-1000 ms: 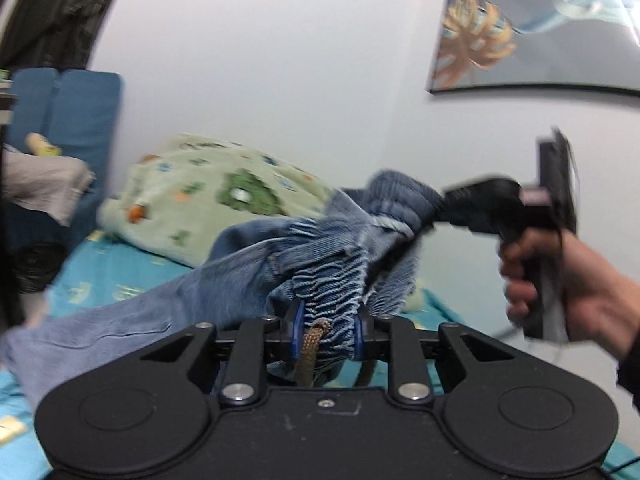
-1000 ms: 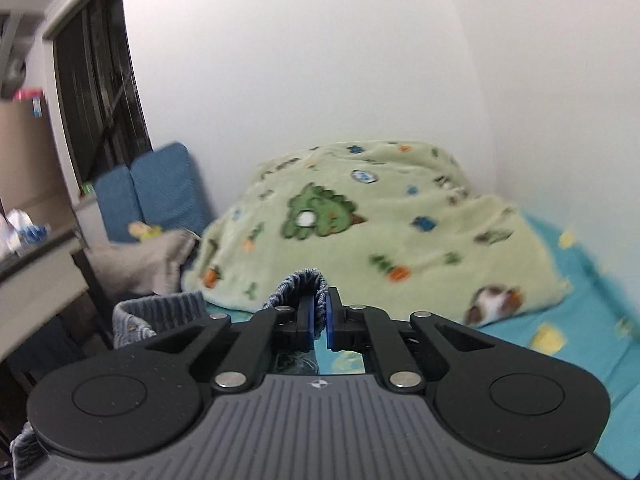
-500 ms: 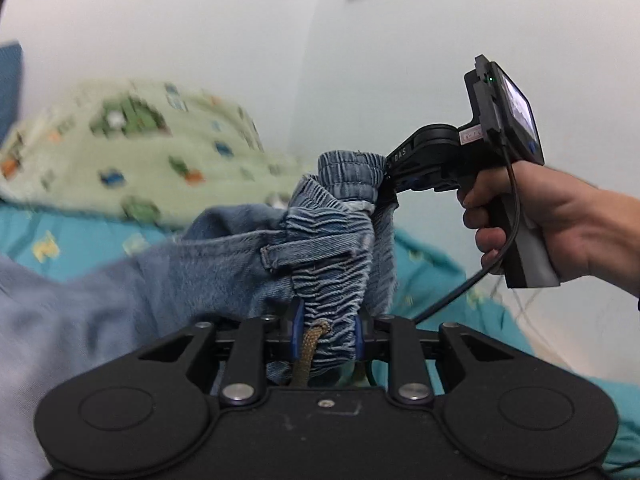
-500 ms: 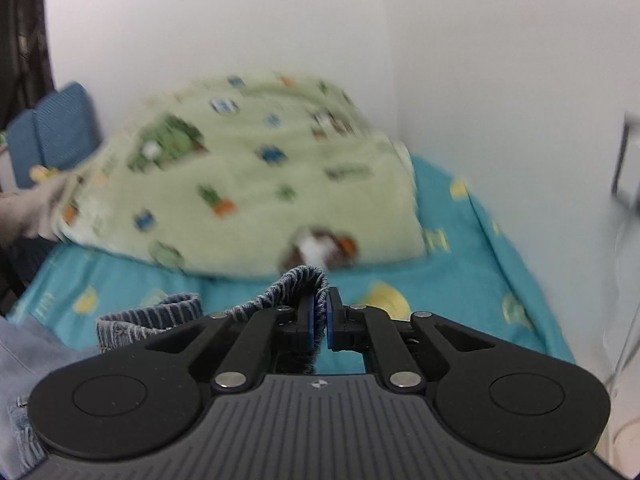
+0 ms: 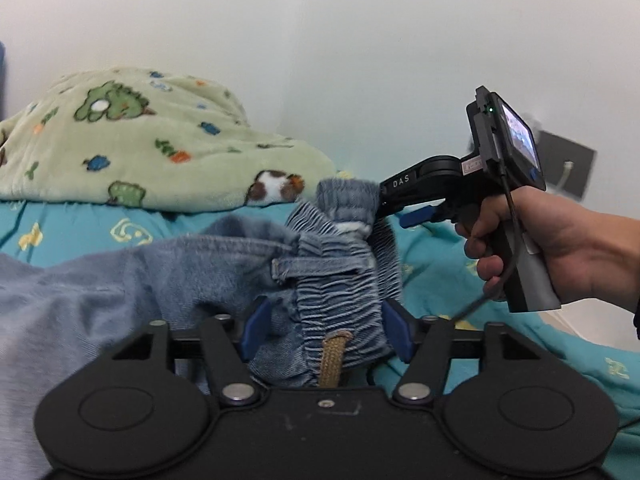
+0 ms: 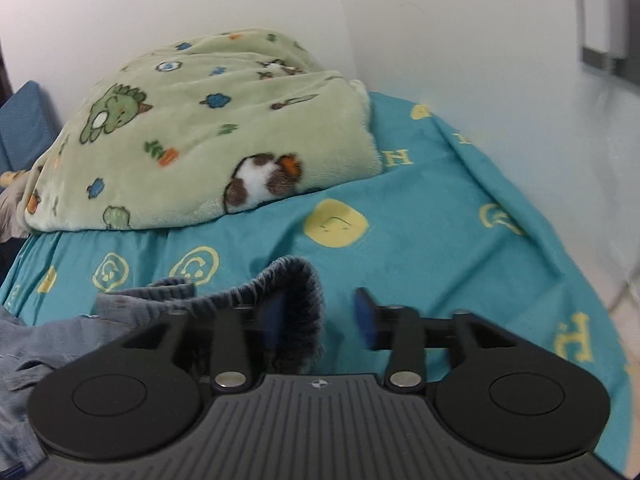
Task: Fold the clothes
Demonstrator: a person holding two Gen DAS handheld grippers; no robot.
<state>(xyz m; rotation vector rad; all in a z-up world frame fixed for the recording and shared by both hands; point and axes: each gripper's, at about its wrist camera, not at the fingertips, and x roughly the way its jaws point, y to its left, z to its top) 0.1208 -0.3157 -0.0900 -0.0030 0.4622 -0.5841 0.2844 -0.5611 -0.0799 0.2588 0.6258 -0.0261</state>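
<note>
- My left gripper [image 5: 324, 334] is opening; its 2 blue pads stand off the gathered elastic waistband [image 5: 340, 300] of the jeans [image 5: 120, 280], which sits loose between them with its tan drawstring [image 5: 332, 360] hanging down.
- My right gripper [image 6: 316, 322] is opening too; the other end of the waistband leans on the left pad [image 6: 270, 320], clear of the right one.
- The jeans lie on the teal bedsheet [image 6: 440, 220], near its wall-side edge, short of the green blanket [image 6: 192, 128] at the head.
- Progress, as I judge it: the waistband is laid down and let go; the legs look unfolded, so most folding remains.
- A second ago both grippers pinched the waistband in the air; now it is lowered and released.
</note>
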